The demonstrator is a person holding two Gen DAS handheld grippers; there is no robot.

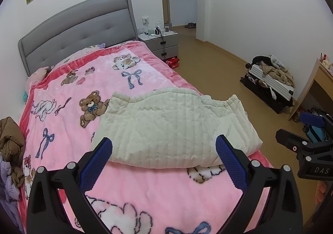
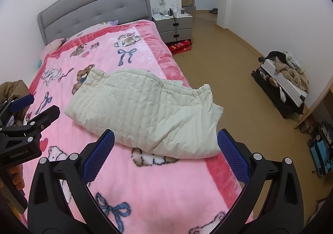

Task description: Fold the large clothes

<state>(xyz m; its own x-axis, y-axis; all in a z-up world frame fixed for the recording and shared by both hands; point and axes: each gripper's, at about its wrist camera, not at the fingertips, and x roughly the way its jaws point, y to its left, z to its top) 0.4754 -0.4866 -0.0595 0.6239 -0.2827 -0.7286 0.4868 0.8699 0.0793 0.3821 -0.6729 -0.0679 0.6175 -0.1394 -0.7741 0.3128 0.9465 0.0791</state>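
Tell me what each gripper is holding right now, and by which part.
Nothing is held. The left gripper and right gripper are both open above the pink blanket, short of the folded cream quilted garment, not touching it.

Even, soft indoor light fills both fisheye views, leaving the white walls [image 1: 260, 4] bright but without glare. Shadows are faint, with a thin one under the cream quilted garment [image 2: 145, 109] on the pink blanket [image 2: 145, 182]. Straight lines bow strongly toward the dark, vignetted corners. Focus is sharp throughout.
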